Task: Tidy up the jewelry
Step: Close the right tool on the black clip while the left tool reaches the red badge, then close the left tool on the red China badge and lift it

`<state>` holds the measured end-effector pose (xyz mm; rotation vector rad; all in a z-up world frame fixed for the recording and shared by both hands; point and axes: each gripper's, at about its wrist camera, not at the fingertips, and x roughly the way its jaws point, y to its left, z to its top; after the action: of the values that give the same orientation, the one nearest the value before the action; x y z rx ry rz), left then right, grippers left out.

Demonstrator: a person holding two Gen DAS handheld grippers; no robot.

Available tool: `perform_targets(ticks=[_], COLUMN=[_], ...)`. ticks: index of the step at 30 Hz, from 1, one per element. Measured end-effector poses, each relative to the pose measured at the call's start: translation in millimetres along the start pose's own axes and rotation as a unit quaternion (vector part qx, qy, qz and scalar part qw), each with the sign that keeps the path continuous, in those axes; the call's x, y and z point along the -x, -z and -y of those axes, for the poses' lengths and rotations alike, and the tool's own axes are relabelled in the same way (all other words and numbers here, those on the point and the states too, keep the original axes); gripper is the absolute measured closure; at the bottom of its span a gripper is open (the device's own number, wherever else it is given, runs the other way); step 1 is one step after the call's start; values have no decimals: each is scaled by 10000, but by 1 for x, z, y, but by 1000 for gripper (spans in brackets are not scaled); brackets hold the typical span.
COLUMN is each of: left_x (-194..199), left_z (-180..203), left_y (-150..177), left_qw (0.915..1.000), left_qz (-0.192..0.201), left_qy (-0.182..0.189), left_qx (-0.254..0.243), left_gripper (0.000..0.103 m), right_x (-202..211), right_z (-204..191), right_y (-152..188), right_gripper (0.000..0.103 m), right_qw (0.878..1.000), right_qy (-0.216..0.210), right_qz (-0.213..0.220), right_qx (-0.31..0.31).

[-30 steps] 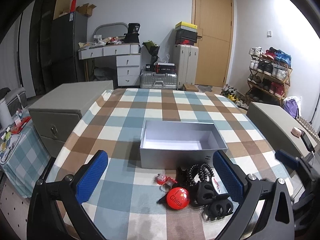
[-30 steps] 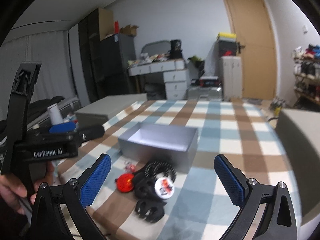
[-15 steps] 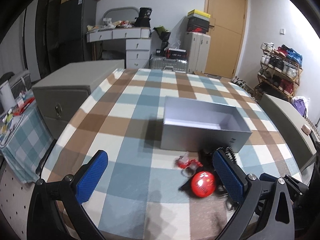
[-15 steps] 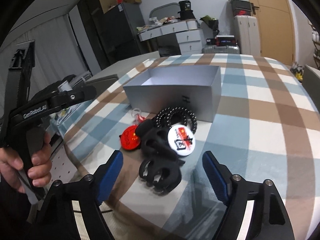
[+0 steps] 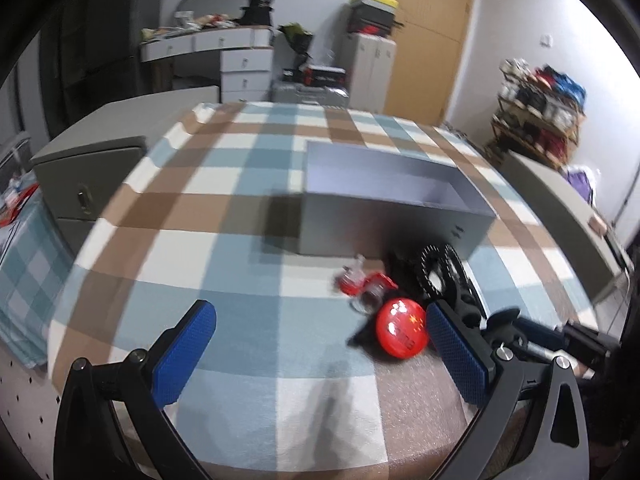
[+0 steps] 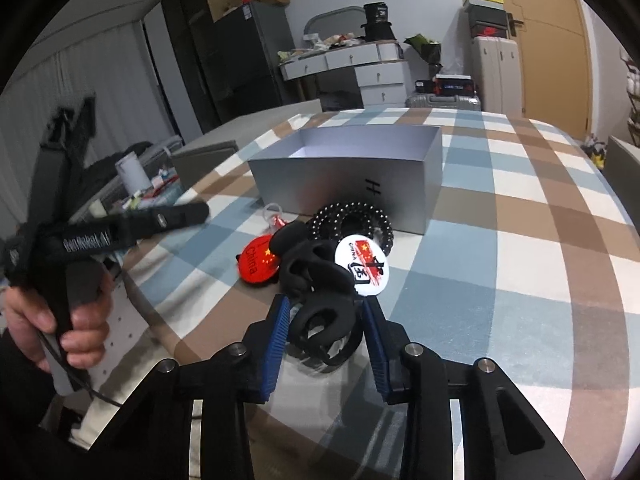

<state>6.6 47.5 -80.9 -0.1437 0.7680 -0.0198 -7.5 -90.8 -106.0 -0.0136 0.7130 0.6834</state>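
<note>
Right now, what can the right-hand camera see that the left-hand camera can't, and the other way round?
Only the right wrist view shows the white badge, the black hair claw between the right gripper jaws, and the hand holding the other tool. Only the left wrist view shows the left gripper, jaws wide apart over bare cloth, and the shoe rack. Both show the grey box, red badge and beaded bracelet.

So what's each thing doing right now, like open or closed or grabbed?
Right tongs: closed around the black hair claw, which sits on the table.
Black hair claw: between the blue pads, on the cloth.
Left tongs: wide open, holding nothing.
Silver box: open on top, nothing visible inside.
Red badge: lying on the cloth.
White badge: lying face up.
Black beaded ring: lying by the box.
</note>
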Motion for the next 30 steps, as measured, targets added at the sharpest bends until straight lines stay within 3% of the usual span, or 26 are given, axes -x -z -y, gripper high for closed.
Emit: perform_targets(ticks=[9, 12, 17, 23, 25, 30], left_x=[-23, -29, -31, -34, -33, -30], left_z=[22, 30, 35, 36, 37, 43], left_y=[3, 1, -1, 0, -1, 0], left_qw=[9978, 9939, 9850, 9800, 9787, 9759], left_qz=[-402, -400, -566, -769, -837, -840], left_qy=[143, 3, 185, 557, 717, 722], left_qx=[-512, -1027, -1617, -1749, -1732, -1881], left_gripper=[1, 1, 13, 44, 73, 81], right_x=[18, 21, 26, 31, 30, 31], right_z=[14, 21, 29, 33, 33, 32], right_y=[0, -1, -2, -3, -3, -5], right_gripper=[67, 67, 67, 67, 67, 67], right_qw=[9986, 9976, 9956, 9944, 9947, 9944], right_qy=[-250, -324, -396, -422, -427, -438], right_qz=[304, 372, 483, 583, 554, 575], right_qx=[-352, -492, -697, -774, -757, -767])
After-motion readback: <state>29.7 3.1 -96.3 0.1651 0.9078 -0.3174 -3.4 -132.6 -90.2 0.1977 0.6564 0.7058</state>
